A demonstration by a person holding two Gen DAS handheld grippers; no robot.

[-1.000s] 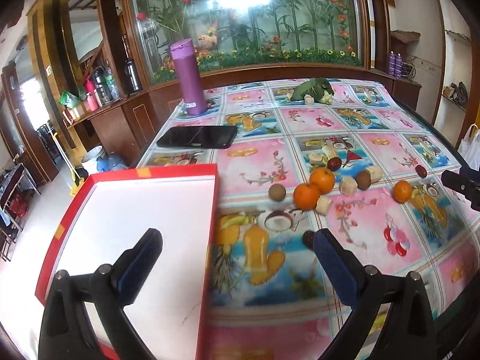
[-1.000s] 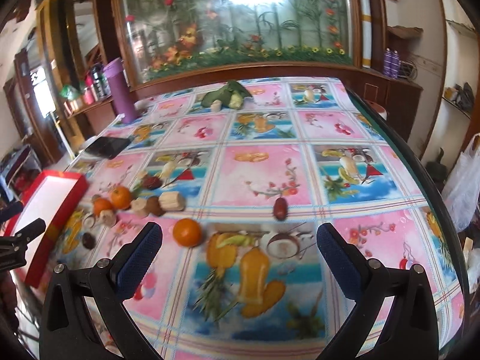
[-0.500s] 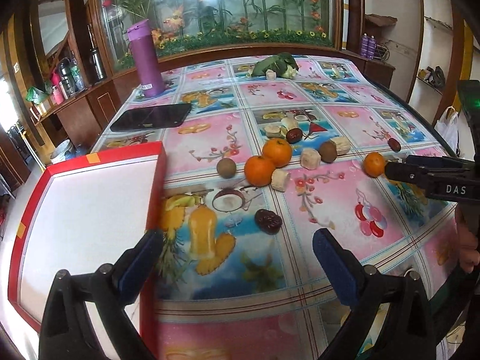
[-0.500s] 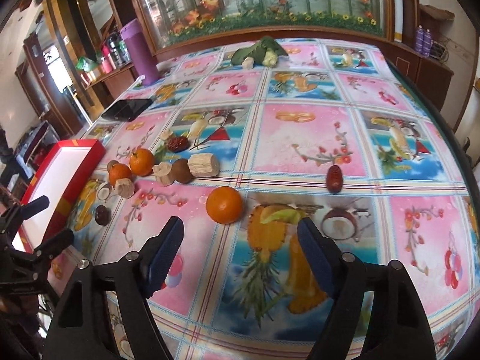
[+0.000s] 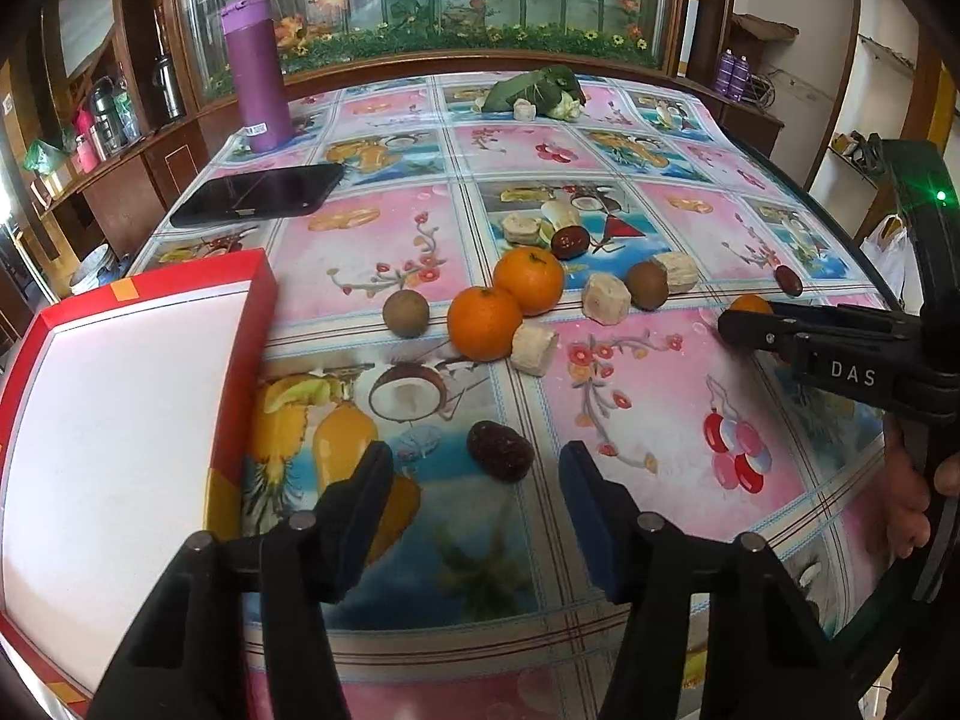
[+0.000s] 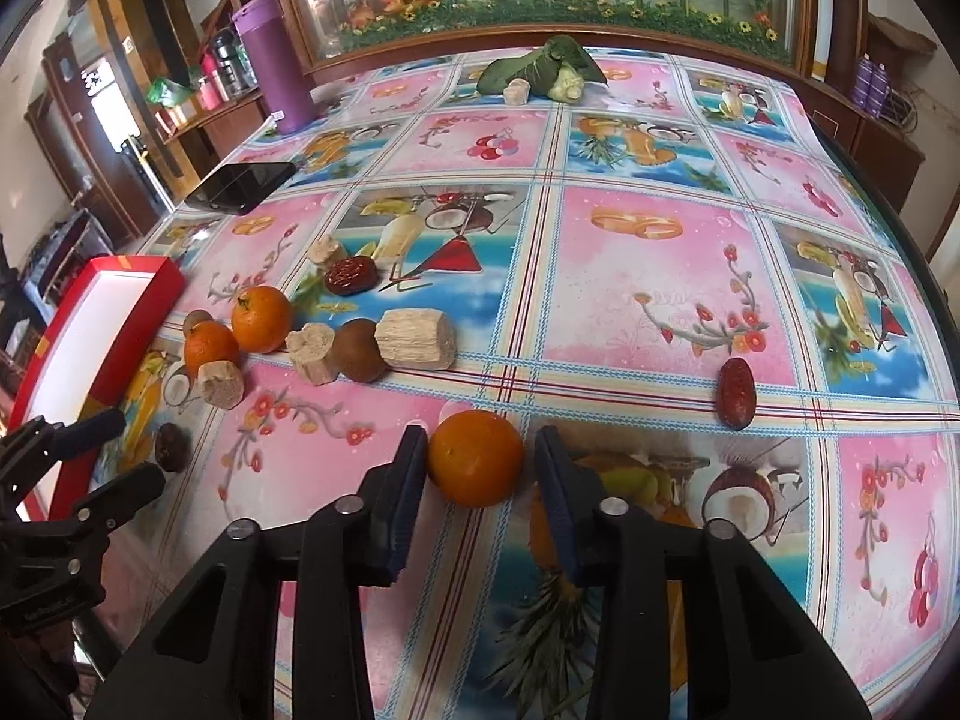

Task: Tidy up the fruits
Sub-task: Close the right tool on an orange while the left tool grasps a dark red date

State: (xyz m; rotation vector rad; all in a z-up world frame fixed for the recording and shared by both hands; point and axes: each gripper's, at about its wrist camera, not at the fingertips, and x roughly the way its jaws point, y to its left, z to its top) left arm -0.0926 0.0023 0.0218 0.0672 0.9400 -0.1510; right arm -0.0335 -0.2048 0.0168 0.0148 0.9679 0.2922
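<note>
Orange (image 5: 750,303) half hidden behind right tool (image 5: 774,327)

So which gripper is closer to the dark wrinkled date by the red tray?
Left. The left gripper straddles the date, fingers either side. The right gripper is off around a lone orange.

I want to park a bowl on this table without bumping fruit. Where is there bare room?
The far middle is free, between the phone, the purple bottle and the leafy greens. So is the right side beyond the lone red date. It is crowded around the oranges and pale chunks beside the red tray.
</note>
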